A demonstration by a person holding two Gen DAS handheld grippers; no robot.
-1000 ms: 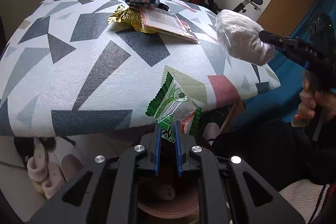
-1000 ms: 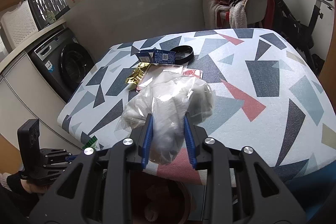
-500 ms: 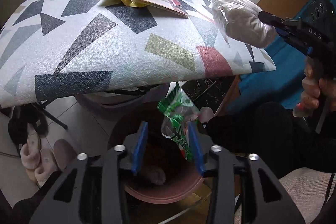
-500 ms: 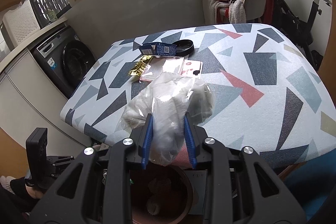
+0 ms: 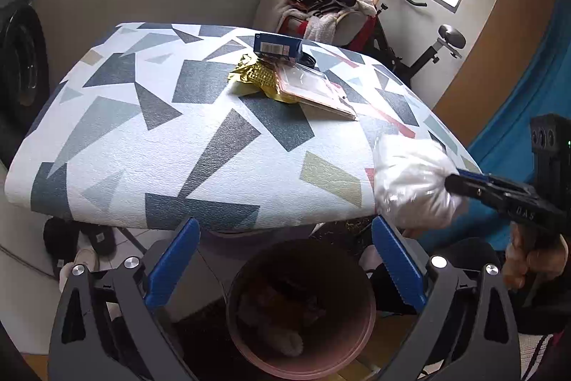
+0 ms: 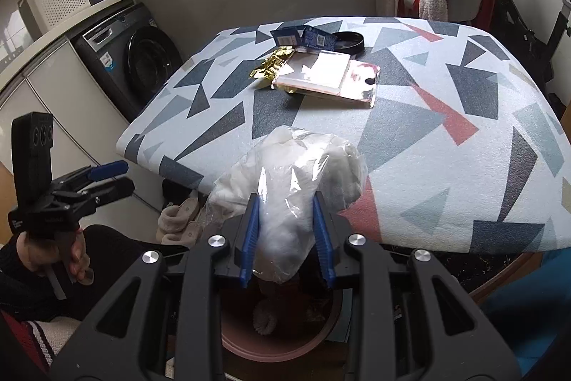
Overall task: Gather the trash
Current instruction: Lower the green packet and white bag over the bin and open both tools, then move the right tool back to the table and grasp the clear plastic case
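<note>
1. Since the earlier frames, the green snack wrapper once pinched by the left gripper is gone from between its blue pads; the jaws have just been opening and are now spread wide with nothing between them.

2. From the left wrist view, the pink bin is seen directly below the spread jaws, on the floor just off the near edge of the patterned table. Crumpled trash is made out dimly inside the bin, but the green wrapper cannot be told apart there. At the right, a clear bag of white wadding is pinched by the right gripper beside the table's near corner. On the far part of the table, a gold foil wrapper is overlapped by a pink-backed blister pack, with a blue carton just behind them.

3. From the right wrist view, the clear bag of white wadding is clamped between the blue pads of the right gripper, and the bin is seen below it, partly hidden. The left gripper is held at the left edge by a hand, away from the table. The gold foil wrapper, blister pack, blue carton and a black round lid are left lying on the table.
</note>
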